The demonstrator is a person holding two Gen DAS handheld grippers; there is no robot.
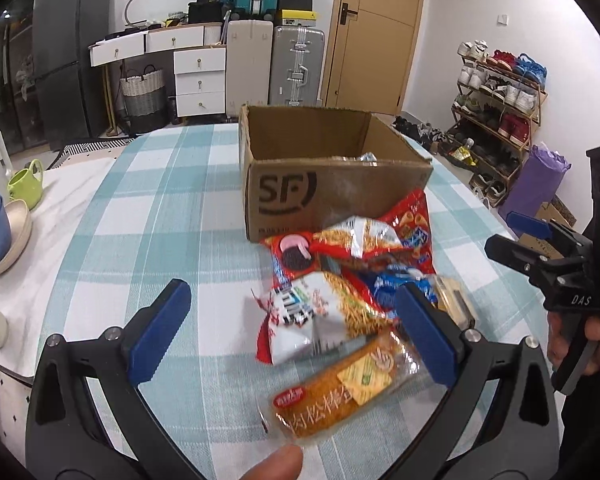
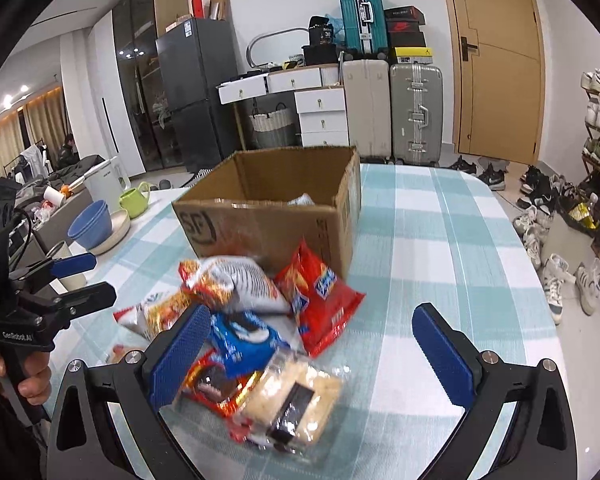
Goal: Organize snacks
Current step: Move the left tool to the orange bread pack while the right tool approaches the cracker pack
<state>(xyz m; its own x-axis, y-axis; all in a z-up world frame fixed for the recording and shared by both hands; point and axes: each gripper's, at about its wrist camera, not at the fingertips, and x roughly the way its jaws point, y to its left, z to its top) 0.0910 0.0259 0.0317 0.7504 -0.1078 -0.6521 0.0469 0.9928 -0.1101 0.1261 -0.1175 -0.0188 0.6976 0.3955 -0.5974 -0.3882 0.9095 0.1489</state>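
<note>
An open cardboard box (image 1: 332, 184) (image 2: 268, 220) marked SF stands on the checked tablecloth, with a wrapper showing inside. In front of it lies a pile of snack packets: a red chip bag (image 1: 412, 224) (image 2: 324, 296), a white noodle bag (image 1: 320, 316) (image 2: 240, 280), a blue cookie pack (image 2: 244, 340), a clear-wrapped bread (image 1: 348, 392) and a clear-wrapped cracker pack (image 2: 296, 404). My left gripper (image 1: 288, 328) (image 2: 84, 280) hovers open over the near side of the pile. My right gripper (image 2: 312, 344) (image 1: 516, 236) is open over the pile's right edge. Neither holds anything.
Blue and cream bowls (image 1: 0, 232) (image 2: 96, 224) and a green mug (image 1: 26, 184) (image 2: 134, 200) sit at the table's left. A white kettle (image 2: 108, 180) stands behind them. Suitcases, drawers, a door and a shoe rack (image 1: 500, 104) fill the room beyond.
</note>
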